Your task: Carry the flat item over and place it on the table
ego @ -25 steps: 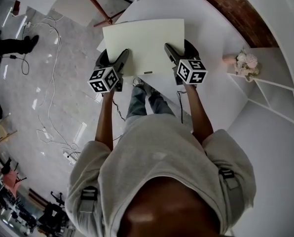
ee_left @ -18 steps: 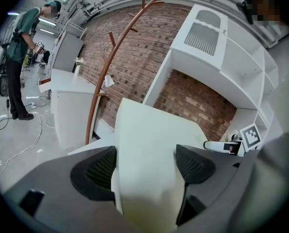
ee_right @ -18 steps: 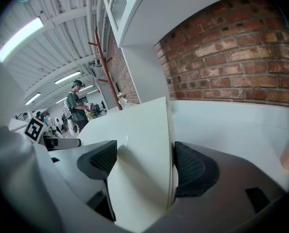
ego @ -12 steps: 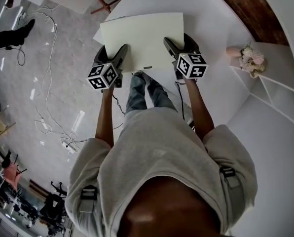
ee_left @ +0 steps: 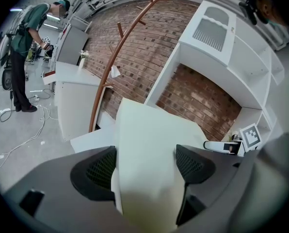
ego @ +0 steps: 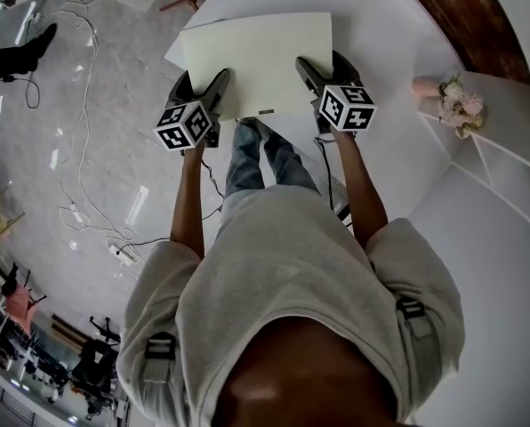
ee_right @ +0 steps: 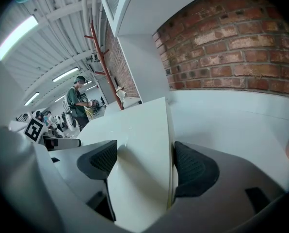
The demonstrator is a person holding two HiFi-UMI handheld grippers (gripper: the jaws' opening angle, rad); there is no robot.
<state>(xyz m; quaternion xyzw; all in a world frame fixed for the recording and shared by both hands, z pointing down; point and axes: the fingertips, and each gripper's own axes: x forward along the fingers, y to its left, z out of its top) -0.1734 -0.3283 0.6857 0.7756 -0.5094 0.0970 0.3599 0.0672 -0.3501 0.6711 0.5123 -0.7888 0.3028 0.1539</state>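
Head view shows the whole board (ego: 258,56) — left gripper (ego: 201,87) and right gripper (ego: 322,69) clamp it.

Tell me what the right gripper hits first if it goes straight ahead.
Likely the white table, though depth is unclear; the right gripper is shut on the cream board.

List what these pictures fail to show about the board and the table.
- Head view: whether the flat board touches the table or hangs above it; the board itself covers the gap.
- Head view: the dark mark on the board's near edge is too small to read.
- Gripper views: the board's held edge, hidden inside the left gripper and right gripper.
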